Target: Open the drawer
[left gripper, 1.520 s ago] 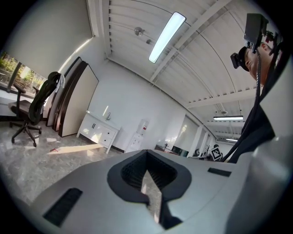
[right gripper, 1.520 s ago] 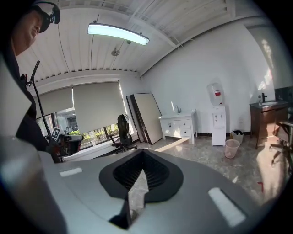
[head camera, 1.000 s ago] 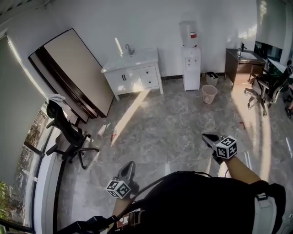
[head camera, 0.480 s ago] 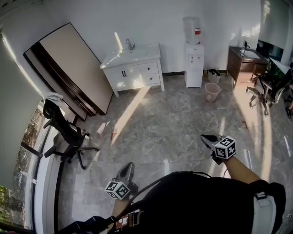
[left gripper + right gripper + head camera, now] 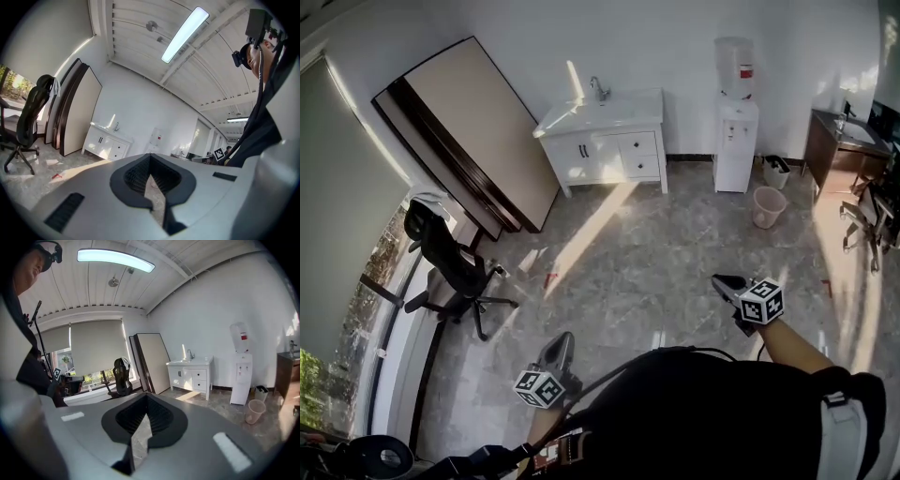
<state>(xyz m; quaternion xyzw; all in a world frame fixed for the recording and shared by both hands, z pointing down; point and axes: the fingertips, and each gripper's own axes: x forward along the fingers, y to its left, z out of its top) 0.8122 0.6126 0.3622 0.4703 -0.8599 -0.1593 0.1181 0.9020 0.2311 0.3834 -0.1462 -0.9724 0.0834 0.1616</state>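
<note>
Glossy marbled stone floor [image 5: 675, 262], smooth white painted cabinet [image 5: 614, 155], matt beige leaning board [image 5: 478, 122]

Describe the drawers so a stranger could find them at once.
Along the far white wall, a white sink cabinet stands between the big leaning board and the water dispenser. The drawers are stacked in its right half, nearest the dispenser; the left half has two dark-handled doors instead.
</note>
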